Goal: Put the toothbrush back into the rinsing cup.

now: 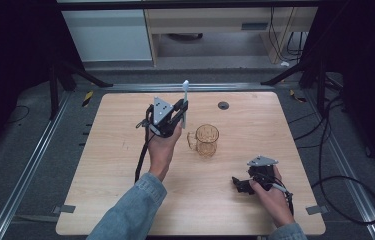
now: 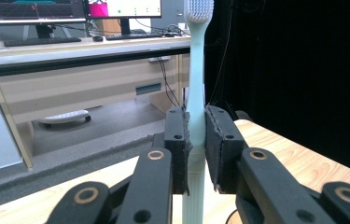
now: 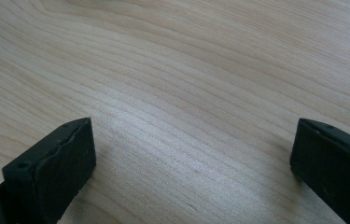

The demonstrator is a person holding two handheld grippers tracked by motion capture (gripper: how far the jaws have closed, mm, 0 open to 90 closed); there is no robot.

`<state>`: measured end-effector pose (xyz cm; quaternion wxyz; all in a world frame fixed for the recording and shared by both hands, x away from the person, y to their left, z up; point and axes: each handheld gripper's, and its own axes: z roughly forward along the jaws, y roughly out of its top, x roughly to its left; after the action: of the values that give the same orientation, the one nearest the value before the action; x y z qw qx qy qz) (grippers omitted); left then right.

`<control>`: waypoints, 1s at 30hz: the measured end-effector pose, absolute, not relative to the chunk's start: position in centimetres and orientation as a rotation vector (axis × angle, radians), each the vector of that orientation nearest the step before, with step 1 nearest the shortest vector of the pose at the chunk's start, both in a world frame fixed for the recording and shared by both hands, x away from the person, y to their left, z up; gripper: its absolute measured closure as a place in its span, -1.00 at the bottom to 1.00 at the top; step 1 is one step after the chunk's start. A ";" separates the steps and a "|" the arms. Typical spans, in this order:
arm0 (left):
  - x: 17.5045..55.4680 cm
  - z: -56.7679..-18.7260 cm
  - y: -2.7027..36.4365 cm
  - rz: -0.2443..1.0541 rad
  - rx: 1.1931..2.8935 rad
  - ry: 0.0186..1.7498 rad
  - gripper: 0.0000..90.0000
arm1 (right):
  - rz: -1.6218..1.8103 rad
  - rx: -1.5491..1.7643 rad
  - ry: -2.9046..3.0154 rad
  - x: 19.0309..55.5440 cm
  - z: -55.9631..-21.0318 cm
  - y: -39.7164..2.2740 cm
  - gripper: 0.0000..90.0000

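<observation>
A pale blue toothbrush stands upright, bristles at the top, clamped in my left gripper, which is raised above the wooden table left of centre. In the left gripper view the toothbrush runs straight up between the two pads, and my left gripper is shut on its handle. An amber glass mug with its handle to the left stands just right of and below that gripper. My right gripper rests low at the front right of the table, and in the right gripper view it is open over bare wood.
A small dark round disc lies near the table's far edge. Beyond the table are a desk with monitors, cabinets and trailing cables. Metal rails run along both sides on the floor.
</observation>
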<state>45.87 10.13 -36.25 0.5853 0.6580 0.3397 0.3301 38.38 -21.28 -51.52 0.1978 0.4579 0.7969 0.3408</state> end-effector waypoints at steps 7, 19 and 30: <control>45.8 -36.5 10.1 0.782 1.513 0.772 0.75 | 0.952 1.279 2.233 38.4 -51.5 -21.3 -0.99; 45.4 -37.6 9.6 0.781 1.458 0.760 0.75 | 0.958 1.271 2.239 38.4 -51.5 -21.3 -0.99; 45.4 -39.1 9.4 0.757 1.447 0.770 0.75 | 0.956 1.268 2.242 38.3 -51.5 -21.2 -0.99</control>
<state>45.44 9.40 -39.09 0.6193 0.6292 0.3348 0.3293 38.34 -21.24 -51.51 0.1959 0.4527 0.8001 0.3413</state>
